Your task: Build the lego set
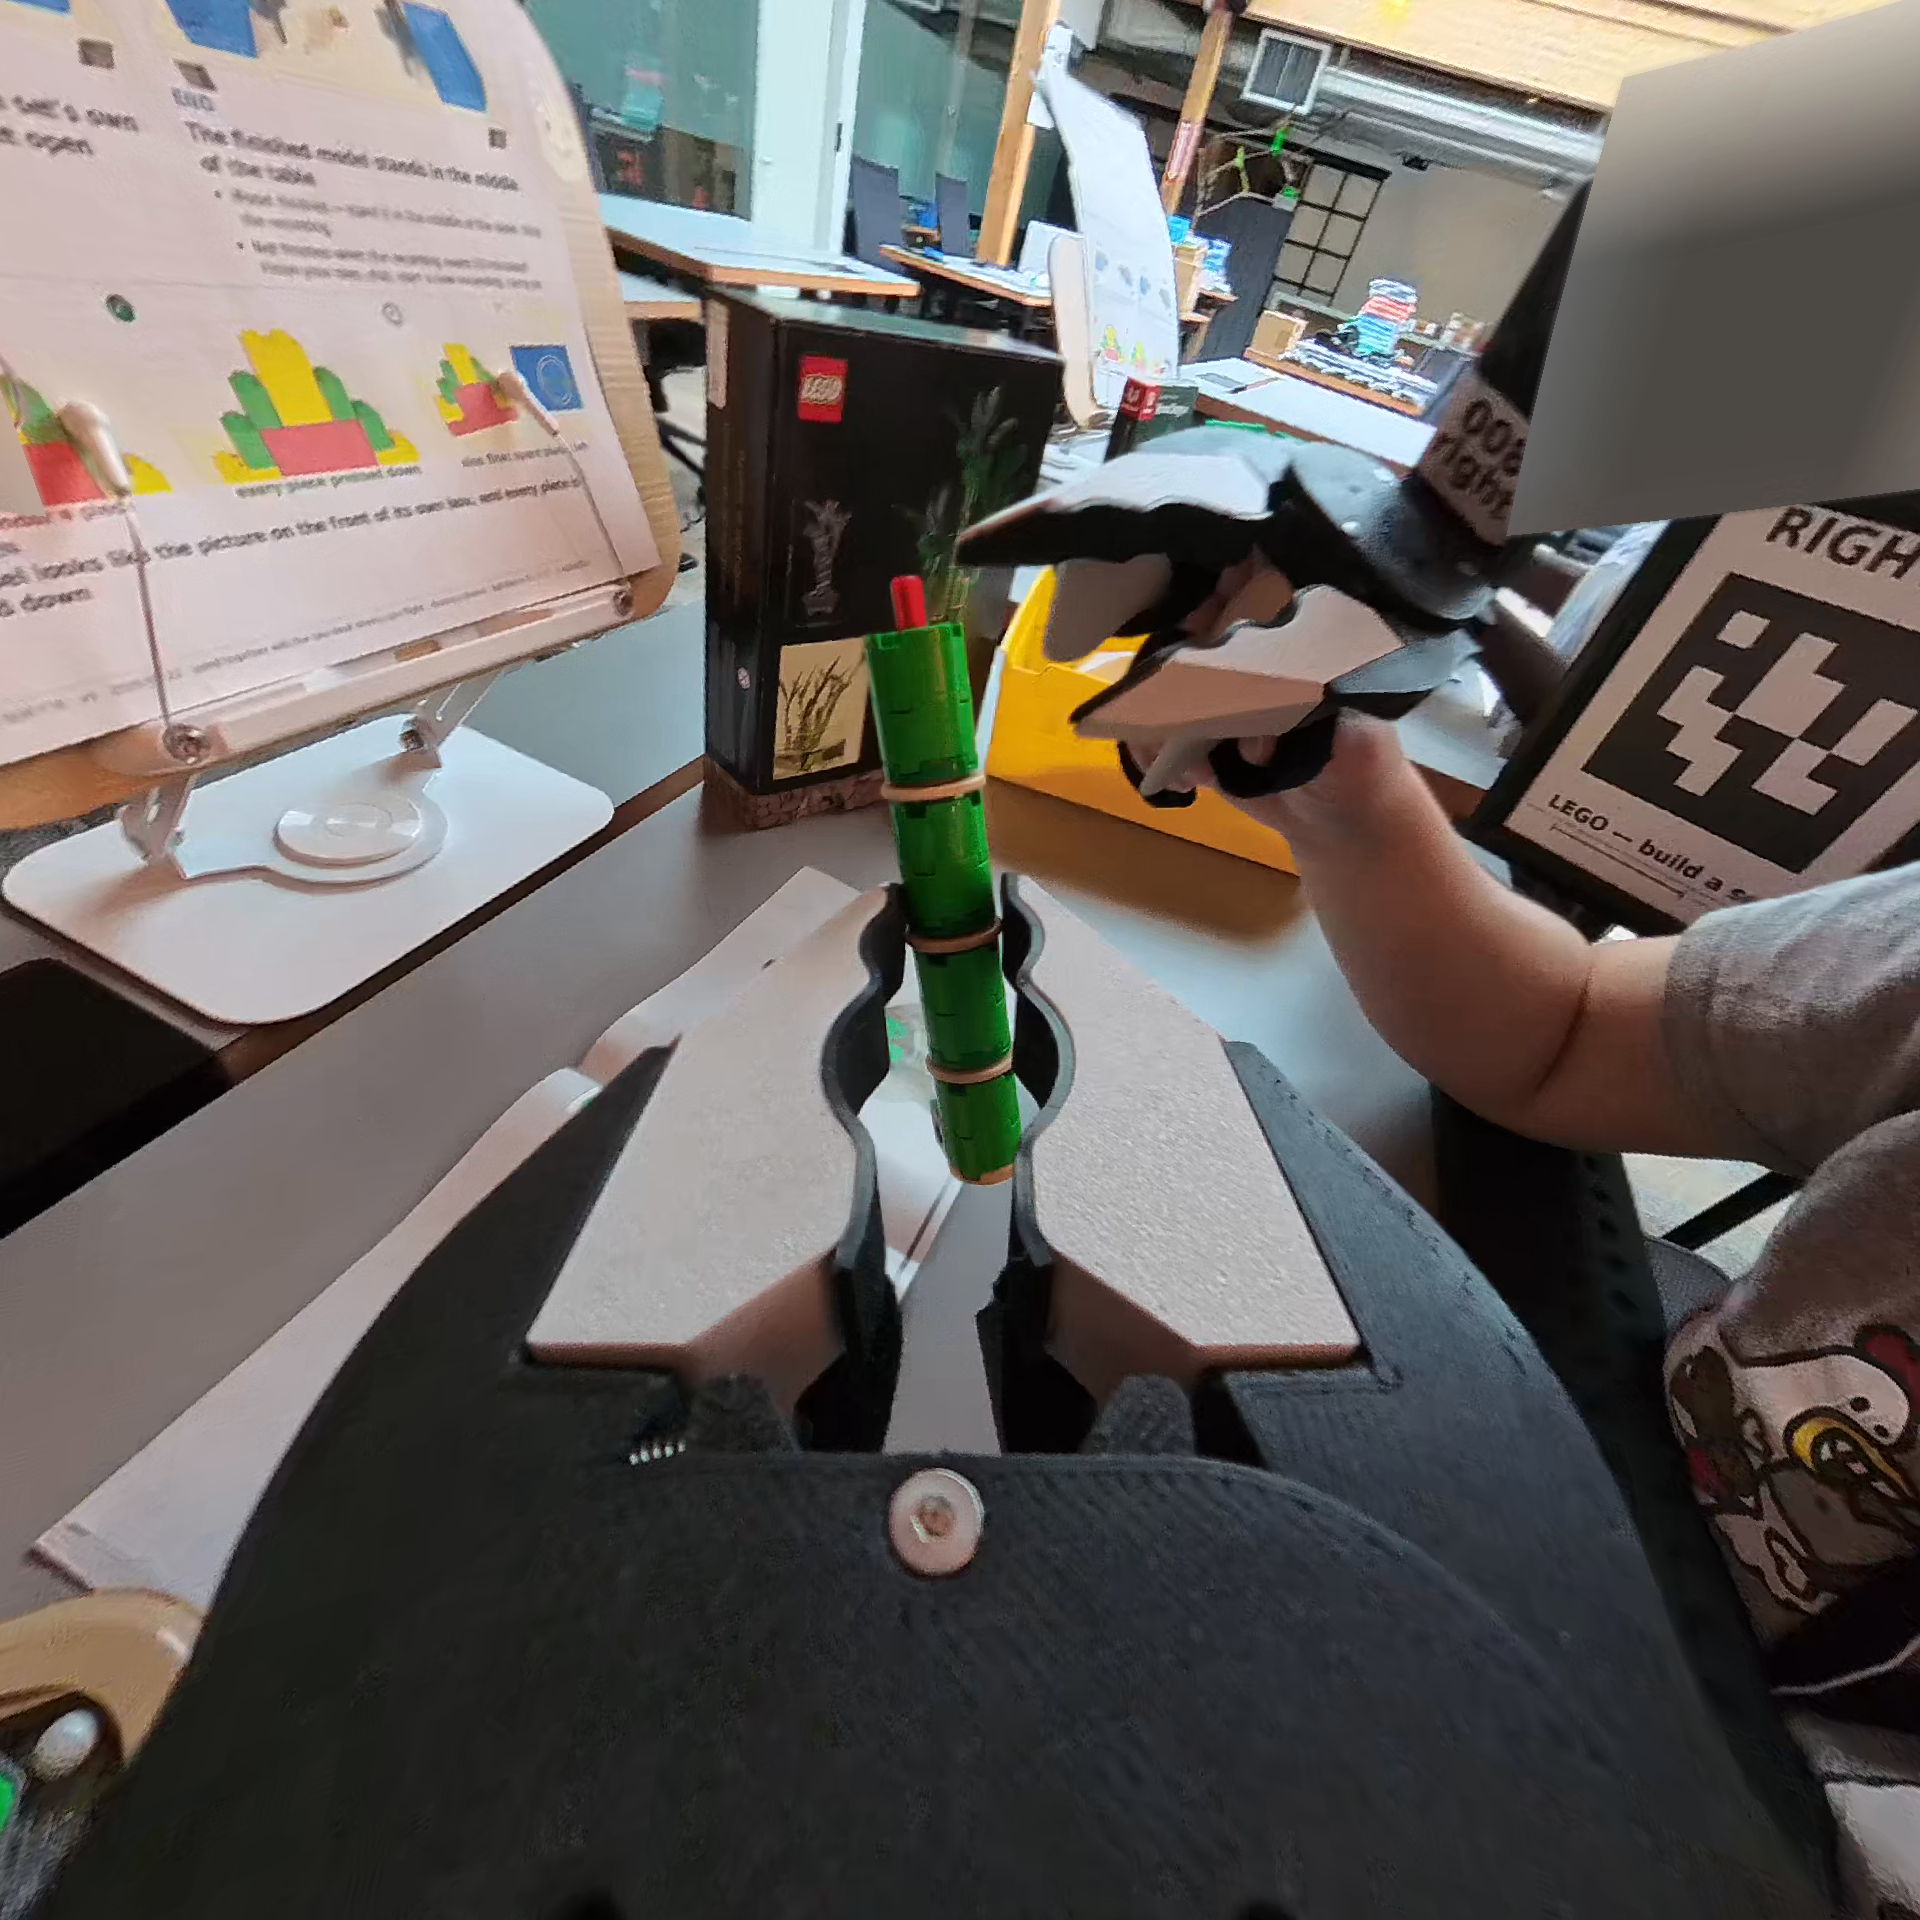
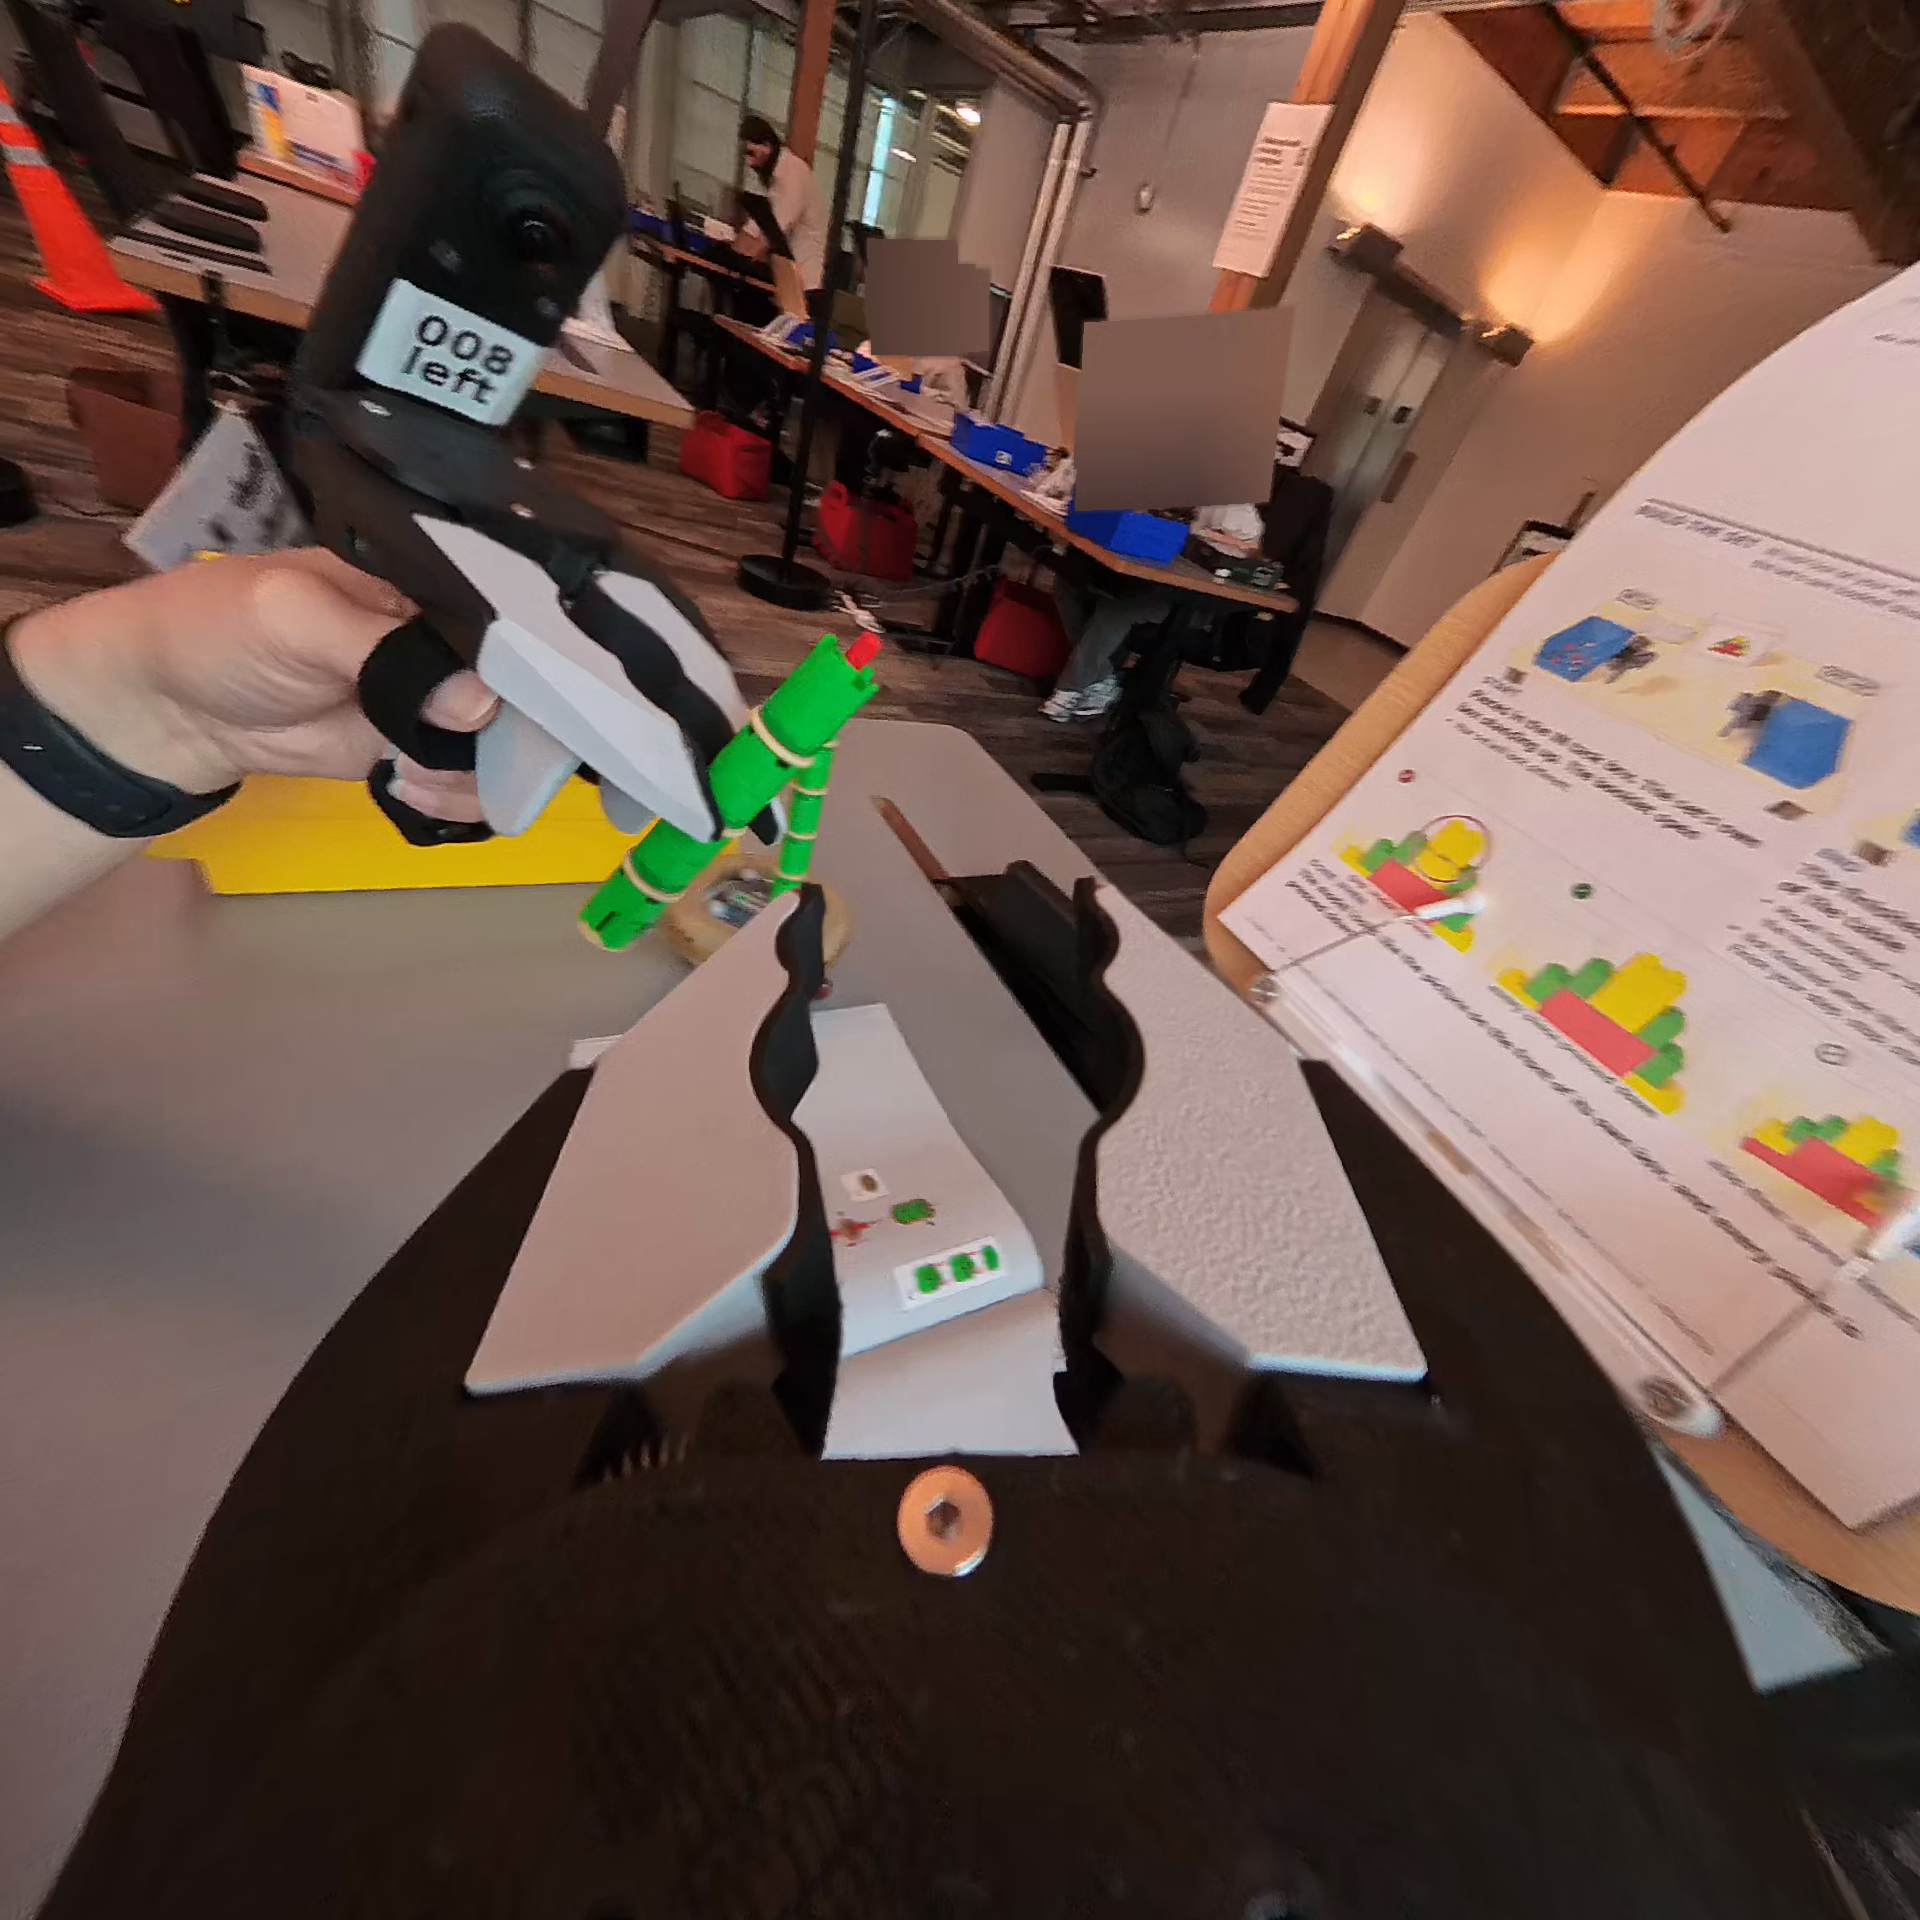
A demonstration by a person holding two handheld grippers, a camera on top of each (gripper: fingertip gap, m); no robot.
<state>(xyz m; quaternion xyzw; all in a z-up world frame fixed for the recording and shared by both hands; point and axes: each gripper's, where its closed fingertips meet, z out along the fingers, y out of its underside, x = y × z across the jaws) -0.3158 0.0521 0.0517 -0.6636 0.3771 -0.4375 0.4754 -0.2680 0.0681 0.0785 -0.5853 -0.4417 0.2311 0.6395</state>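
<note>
My left gripper (image 1: 948, 914) is shut on a green bamboo-like Lego stalk (image 1: 930, 769) with tan rings and a red pin (image 1: 907, 601) on top, held upright above the table. In the right wrist view the left gripper (image 2: 738, 826) holds the stalk (image 2: 800, 717) tilted. Behind it a thinner green stalk (image 2: 802, 831) rises from a round tan base (image 2: 717, 920). My right gripper (image 2: 945, 904) is open and empty. In the left wrist view it (image 1: 1023, 634) hovers just right of the stalk's top.
An instruction sheet on a stand (image 1: 312, 364) (image 2: 1558, 935) sits at the table's side. A black Lego box (image 1: 831, 540) and a yellow tray (image 1: 1060, 727) stand behind the stalk. A booklet (image 2: 914, 1195) lies on the grey table (image 2: 260, 1091). A marker board (image 1: 1766, 717) stands at the right.
</note>
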